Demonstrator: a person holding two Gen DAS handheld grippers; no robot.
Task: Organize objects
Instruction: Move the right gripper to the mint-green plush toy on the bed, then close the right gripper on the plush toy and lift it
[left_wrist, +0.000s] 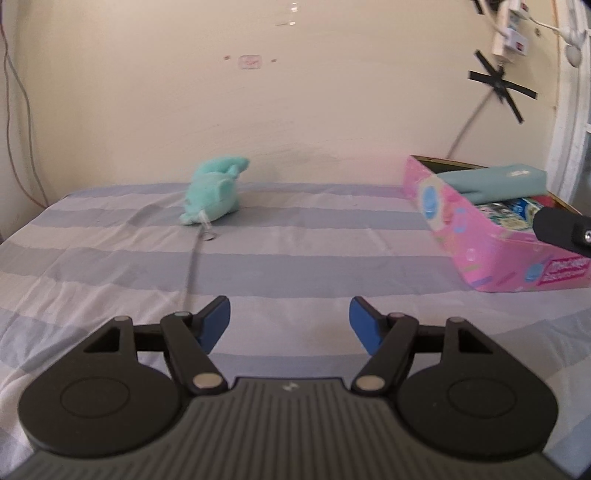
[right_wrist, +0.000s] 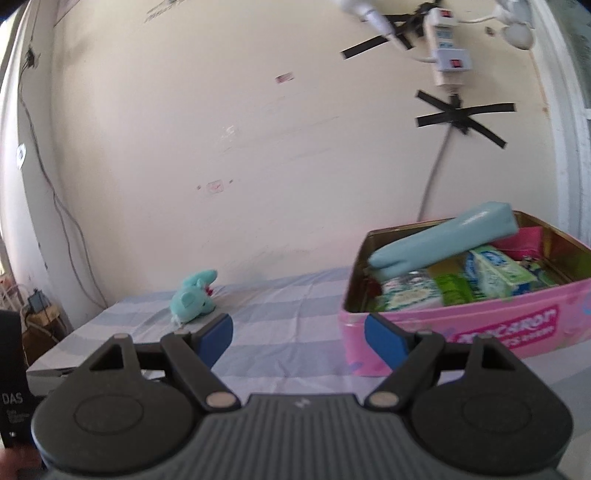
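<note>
I judge the plush toy (left_wrist: 212, 192), near the bed's (left_wrist: 110, 258) far edge, light and soft; grip its body. Left gripper (left_wrist: 290, 321) and right gripper (right_wrist: 299, 334) stand wide, empty.

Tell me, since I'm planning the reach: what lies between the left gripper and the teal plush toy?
In the left wrist view, only striped bedsheet between left gripper and plush toy.
</note>
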